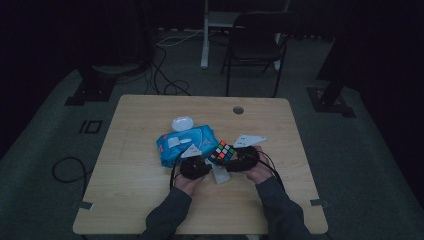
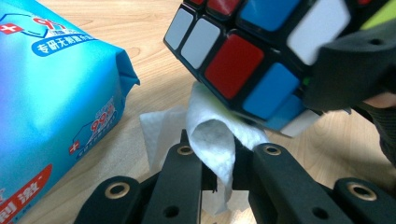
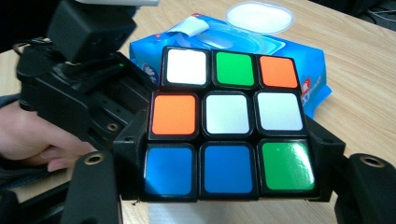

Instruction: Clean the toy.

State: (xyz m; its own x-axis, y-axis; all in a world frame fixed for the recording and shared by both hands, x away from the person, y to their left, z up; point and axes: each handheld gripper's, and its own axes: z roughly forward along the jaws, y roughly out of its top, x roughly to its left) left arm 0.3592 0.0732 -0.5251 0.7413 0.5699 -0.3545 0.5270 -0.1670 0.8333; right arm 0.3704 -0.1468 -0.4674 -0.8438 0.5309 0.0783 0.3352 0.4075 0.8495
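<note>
A colour cube (image 1: 223,151) hangs just above the wooden table (image 1: 150,115), gripped at both sides by my right gripper (image 1: 235,159). In the right gripper view the cube (image 3: 229,84) sits between the two black jaws of that gripper (image 3: 229,144), its white, green, orange and blue face toward the camera. My left gripper (image 2: 218,156) is shut on a folded white wipe (image 2: 212,135). The wipe is pressed against the lower edge of the cube (image 2: 243,60). In the high view the left gripper (image 1: 196,166) is just left of the cube, and more of the wipe (image 1: 220,175) lies below it.
A blue pack of wet wipes (image 1: 187,144) lies left of the cube with its white lid (image 1: 182,122) flipped open. A cable hole (image 1: 238,110) sits near the table's far edge. A black chair (image 1: 255,45) and floor cables (image 1: 165,75) are beyond the table.
</note>
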